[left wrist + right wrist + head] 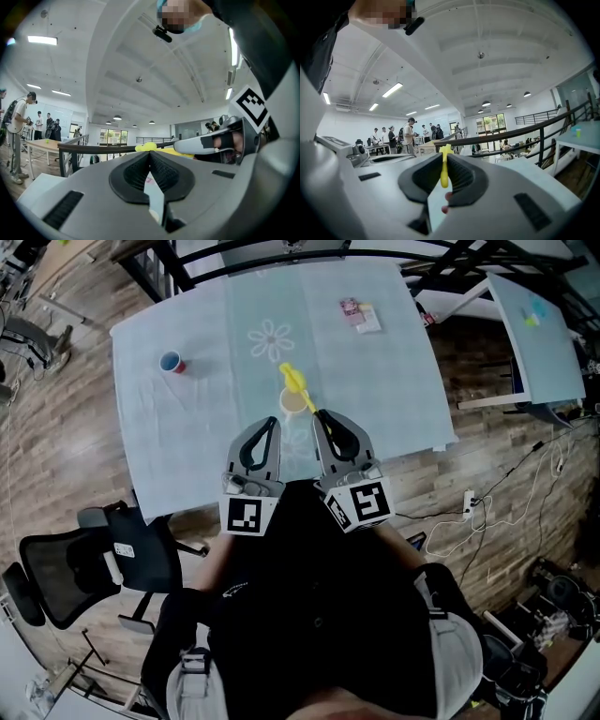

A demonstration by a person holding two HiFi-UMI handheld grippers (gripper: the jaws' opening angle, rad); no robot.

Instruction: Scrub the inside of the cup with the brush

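Well left of brush (295,384), small cup (171,362)

On the bench (187,446), the cup (292,403) stands near the middle, just ahead of my two claws. My left claw (269,426) is at its near left and my right claw (320,416) at its near right. The brush (296,384) runs from my right claw out over the cup. A second cup (172,362) stands far left. Packets (360,315) lie far right. A chair (103,559) stands off the near left corner.
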